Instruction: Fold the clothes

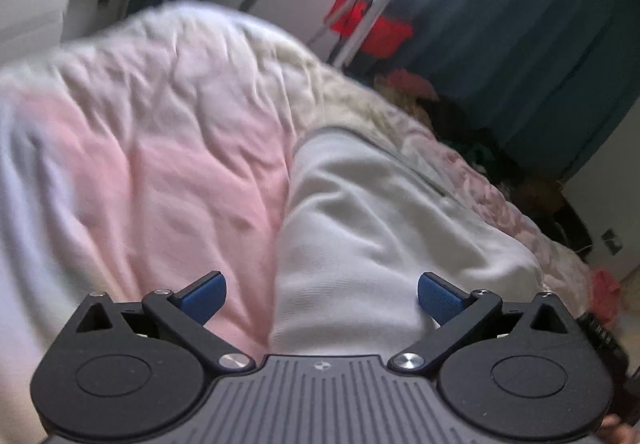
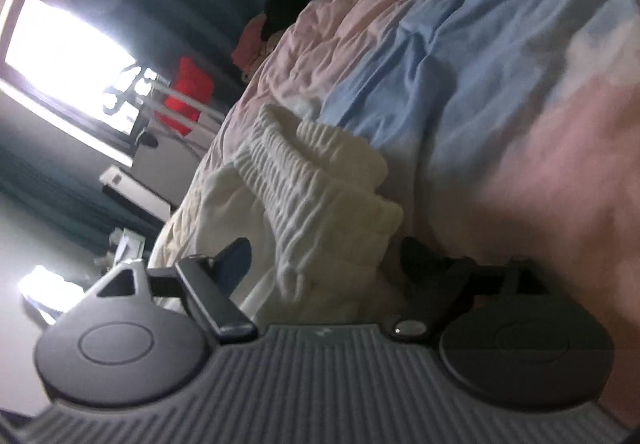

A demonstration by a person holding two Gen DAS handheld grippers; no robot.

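Note:
A white garment [image 1: 384, 228] lies flat on a bed with a pink and pale quilt [image 1: 160, 148]. My left gripper [image 1: 322, 298] hovers over the garment's near edge, its blue fingers spread wide and open with nothing between them. In the right wrist view the same white garment [image 2: 316, 200] shows its gathered elastic waistband, bunched up close to the camera. My right gripper [image 2: 324, 260] is open, one finger on each side of the bunched fabric, which lies between them without being clamped. The view is tilted sideways.
The quilt [image 2: 460, 84] has pink, blue and cream patches and is wrinkled. A metal rack with red cloth [image 1: 372, 24] stands past the bed by a bright window [image 2: 60, 44]. Dark teal curtains [image 1: 540, 44] hang behind. Dark and coloured clothes [image 1: 460, 116] pile at the bed's far edge.

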